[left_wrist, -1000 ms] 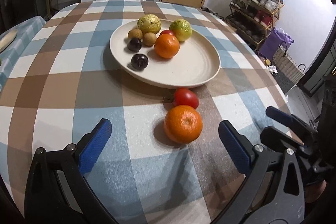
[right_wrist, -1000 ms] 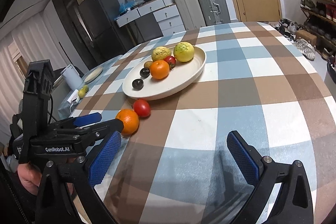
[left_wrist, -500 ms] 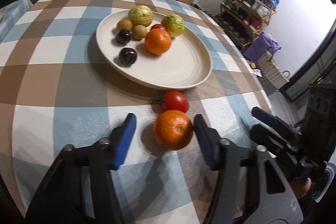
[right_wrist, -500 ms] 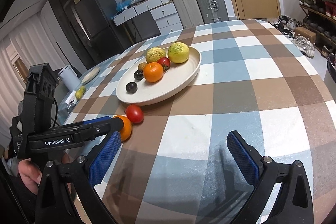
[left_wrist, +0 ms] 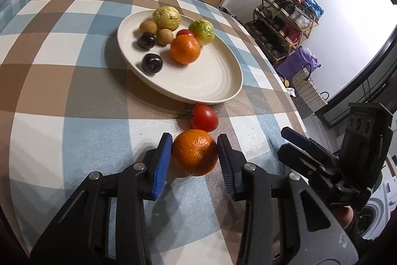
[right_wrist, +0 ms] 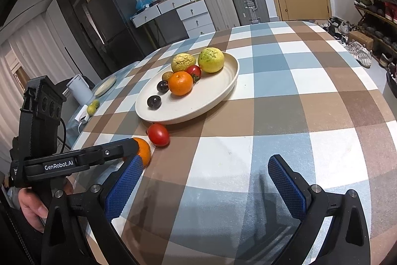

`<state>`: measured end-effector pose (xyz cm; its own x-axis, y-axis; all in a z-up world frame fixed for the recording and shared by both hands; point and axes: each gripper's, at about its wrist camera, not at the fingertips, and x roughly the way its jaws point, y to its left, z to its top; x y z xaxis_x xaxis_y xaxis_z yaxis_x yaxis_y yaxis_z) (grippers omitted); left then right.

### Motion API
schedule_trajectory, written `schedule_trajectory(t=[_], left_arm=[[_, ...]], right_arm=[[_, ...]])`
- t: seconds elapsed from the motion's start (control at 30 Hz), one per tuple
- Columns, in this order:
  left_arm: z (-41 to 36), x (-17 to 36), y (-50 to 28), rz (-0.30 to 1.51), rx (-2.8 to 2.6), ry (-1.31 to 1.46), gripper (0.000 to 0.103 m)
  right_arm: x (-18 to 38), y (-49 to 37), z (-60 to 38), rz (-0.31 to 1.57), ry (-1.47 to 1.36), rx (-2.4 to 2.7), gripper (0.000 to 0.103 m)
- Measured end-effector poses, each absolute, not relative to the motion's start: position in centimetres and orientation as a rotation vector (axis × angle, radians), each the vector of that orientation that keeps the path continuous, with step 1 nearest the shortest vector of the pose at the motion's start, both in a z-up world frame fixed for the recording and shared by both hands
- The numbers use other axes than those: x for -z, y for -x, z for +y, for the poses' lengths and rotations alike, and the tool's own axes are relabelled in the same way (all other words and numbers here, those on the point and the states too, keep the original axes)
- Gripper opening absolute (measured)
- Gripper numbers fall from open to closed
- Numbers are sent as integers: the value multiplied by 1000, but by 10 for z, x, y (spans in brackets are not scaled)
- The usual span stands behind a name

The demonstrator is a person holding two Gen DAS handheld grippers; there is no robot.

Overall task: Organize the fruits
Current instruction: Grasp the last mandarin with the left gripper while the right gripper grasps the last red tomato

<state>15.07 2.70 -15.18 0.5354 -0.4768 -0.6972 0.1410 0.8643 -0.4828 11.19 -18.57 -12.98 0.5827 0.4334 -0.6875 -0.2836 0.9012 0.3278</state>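
Low in the left wrist view, the left gripper [left_wrist: 194, 160] pinches a dimpled orange [left_wrist: 194, 152] between blue ribbed pads, seemingly resting on the table [left_wrist: 74, 96], draped in brown, blue and white check cloth. A glossy tomato [left_wrist: 204, 117] lies just beyond it, near the ridged cream plate [left_wrist: 211, 83] of fruit. The right gripper [right_wrist: 206, 180], pads spread wide, holds nothing. "GenRobot.AI" reads on the black arm at left. Suitcases [right_wrist: 230, 4] line the far wall.
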Motion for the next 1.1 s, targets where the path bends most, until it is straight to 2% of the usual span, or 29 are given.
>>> schedule_trajectory(t=[0.57, 0.7, 0.77, 0.93, 1.0, 1.07, 1.1], left_arm=[[106, 148, -125, 859, 366, 553, 35], [116, 146, -123, 842, 357, 564, 35], [118, 146, -121, 841, 355, 568, 35], [120, 147, -120, 844, 362, 577, 35], [119, 146, -120, 841, 361, 573, 35], [119, 145, -120, 840, 359, 570, 35], [119, 145, -119, 840, 356, 571, 35]], right_arm=[[139, -148, -122, 916, -168, -511, 100], [142, -157, -109, 935, -163, -523, 87], [144, -161, -103, 946, -152, -527, 85], [148, -163, -85, 957, -72, -535, 68], [150, -161, -80, 959, -38, -531, 51], [151, -160, -76, 957, -3, -517, 46], [151, -159, -76, 955, 2, -520, 39]])
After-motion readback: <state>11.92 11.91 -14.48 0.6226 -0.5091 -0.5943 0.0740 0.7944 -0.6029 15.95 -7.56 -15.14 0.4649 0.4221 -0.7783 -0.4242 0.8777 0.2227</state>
